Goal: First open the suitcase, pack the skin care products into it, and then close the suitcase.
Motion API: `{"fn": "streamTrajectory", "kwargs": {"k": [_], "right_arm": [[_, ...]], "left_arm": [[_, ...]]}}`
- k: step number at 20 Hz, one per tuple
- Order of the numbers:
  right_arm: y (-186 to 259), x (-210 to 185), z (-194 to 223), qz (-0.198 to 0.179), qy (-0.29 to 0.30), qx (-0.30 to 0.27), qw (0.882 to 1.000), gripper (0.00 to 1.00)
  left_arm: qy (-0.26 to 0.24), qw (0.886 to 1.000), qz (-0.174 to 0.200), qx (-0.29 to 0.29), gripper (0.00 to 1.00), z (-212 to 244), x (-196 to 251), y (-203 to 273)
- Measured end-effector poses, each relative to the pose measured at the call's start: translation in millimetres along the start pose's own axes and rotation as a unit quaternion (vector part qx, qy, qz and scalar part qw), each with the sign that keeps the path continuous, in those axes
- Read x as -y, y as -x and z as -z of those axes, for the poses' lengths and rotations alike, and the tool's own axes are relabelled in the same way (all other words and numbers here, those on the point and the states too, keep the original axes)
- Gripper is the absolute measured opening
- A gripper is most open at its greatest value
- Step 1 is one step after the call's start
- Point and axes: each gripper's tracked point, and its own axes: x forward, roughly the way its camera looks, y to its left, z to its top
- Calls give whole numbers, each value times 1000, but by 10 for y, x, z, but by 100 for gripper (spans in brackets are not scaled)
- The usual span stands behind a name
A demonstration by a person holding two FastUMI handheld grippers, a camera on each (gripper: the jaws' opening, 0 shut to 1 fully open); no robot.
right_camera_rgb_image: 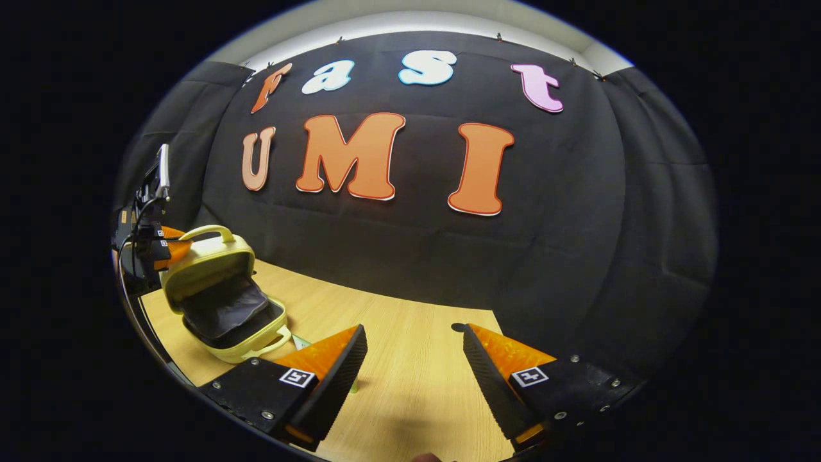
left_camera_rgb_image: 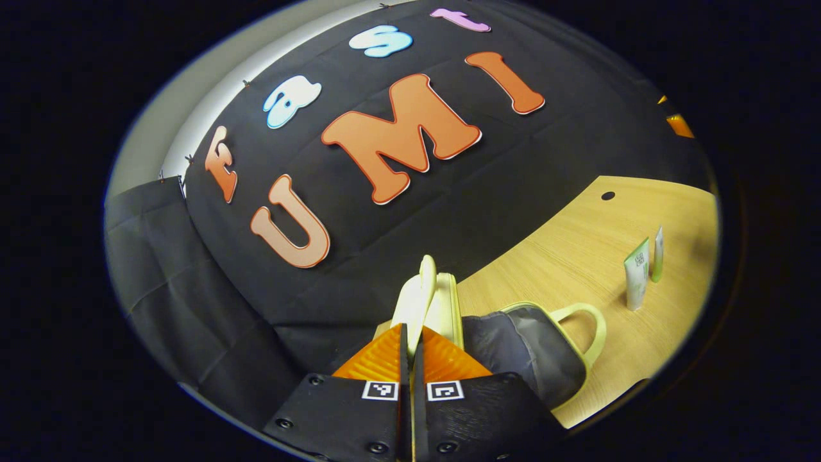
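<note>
We see the left gripper [left_camera_rgb_image: 412, 343] clenched on the suitcase [right_camera_rgb_image: 221, 292] lid's handle (lid raised); the right gripper [right_camera_rgb_image: 414, 350] is spread wide, tubes [left_camera_rgb_image: 643, 273] standing off to the left claw's right.

Pale yellow suitcase on a light wood-grain worktop.

The suitcase [right_camera_rgb_image: 211, 269] has a soft cream-yellow shell and handle, with a dark grey-black fabric lining inside its open lid. The worktop [right_camera_rgb_image: 410, 359] is honey-coloured wood with fine straight grain and one small black dot far back. The left claw [left_camera_rgb_image: 414, 350] and right claw [right_camera_rgb_image: 414, 359] each have bright orange ribbed fingers on black bodies, carrying small black-and-white square markers. To the right stand two tubes: a white tube [left_camera_rgb_image: 636, 282] with green print, and a pale green tube [left_camera_rgb_image: 657, 255] just beside it.
</note>
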Motion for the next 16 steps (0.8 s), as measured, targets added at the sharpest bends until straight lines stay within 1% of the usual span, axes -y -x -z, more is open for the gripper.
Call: {"fn": "streamTrajectory", "kwargs": {"k": [3, 6, 11, 14, 16], "right_arm": [[-2, -92, -75, 33, -7, -4, 999, 96], [90, -252, -185, 65, -14, -4, 998, 96], [337, -502, -237, 111, 8, -16, 994, 96], [407, -704, -232, 125, 8, -26, 992, 95], [434, -863, -277, 127, 3, -25, 992, 96]], "left_arm": [[-9, 1000, 12, 23, 1, 44, -128, -64], [-19, 998, 24, 46, 1, 92, -263, -126], [-15, 996, 48, 80, 2, 198, -508, -214], [1, 996, 40, 80, 2, 421, -845, -339], [19, 997, 37, 71, 2, 615, -1078, -439]]}}
